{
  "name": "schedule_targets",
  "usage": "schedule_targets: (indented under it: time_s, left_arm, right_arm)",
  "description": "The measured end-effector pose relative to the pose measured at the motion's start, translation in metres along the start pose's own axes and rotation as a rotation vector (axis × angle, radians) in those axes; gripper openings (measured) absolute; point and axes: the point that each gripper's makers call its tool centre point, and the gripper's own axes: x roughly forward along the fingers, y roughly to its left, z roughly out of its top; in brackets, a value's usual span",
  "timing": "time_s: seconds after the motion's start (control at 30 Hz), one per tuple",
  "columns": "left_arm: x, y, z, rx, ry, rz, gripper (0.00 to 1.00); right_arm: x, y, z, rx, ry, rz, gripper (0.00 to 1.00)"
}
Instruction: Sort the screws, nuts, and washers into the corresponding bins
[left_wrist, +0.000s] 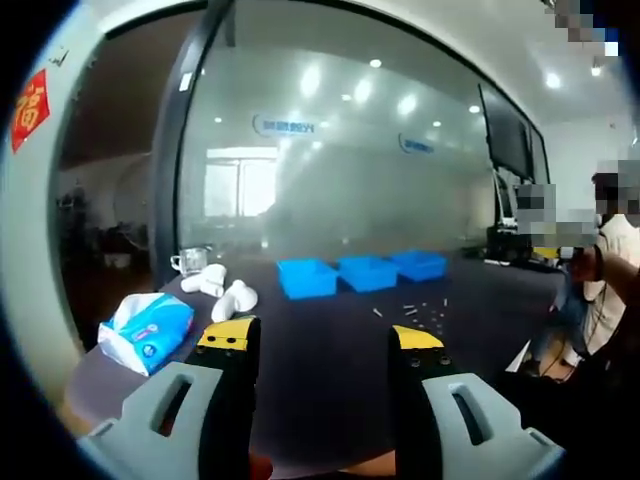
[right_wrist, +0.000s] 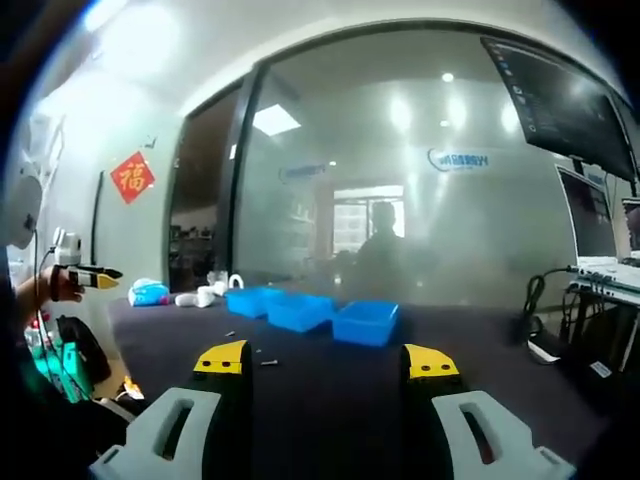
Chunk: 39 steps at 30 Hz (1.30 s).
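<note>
Left gripper (left_wrist: 322, 340): jaws wide apart, holding nothing, raised above the near edge of the tabletop (left_wrist: 330, 400). Right gripper (right_wrist: 327, 362): jaws likewise spread, empty. Three blue bins (left_wrist: 365, 273) in a row mid-table; small screws, nuts and washers (left_wrist: 420, 312) scattered loose just before them. Tissue pack (left_wrist: 147, 330) at the left edge.

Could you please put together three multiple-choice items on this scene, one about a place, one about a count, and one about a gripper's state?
1. Where does the tissue pack lie?
A. inside a bin
B. on the table, left of the bins
C. on the floor

2. How many blue bins stand in the row?
A. two
B. three
C. five

3. How is the left gripper?
A. open and empty
B. shut on a screw
C. shut on a washer

Answers: 1 B, it rests near the table's left edge; 2 B, three stand side by side; 3 A, its jaws stand apart, nothing between.
</note>
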Motion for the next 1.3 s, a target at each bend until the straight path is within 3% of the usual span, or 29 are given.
schedule_targets:
  time_s: [0.43, 0.97, 1.3]
  left_arm:
    - [0.006, -0.009, -0.003, 0.002, 0.014, -0.036, 0.50]
    - [0.014, -0.033, -0.008, 0.013, 0.070, -0.124, 0.50]
    - [0.020, -0.043, 0.002, -0.015, 0.069, -0.179, 0.50]
  right_arm:
    - [0.021, 0.021, -0.001, 0.004, 0.059, 0.129, 0.55]
    - [0.041, 0.048, -0.013, 0.014, 0.192, 0.322, 0.55]
    - [0.049, 0.061, -0.008, 0.022, 0.249, 0.422, 0.54]
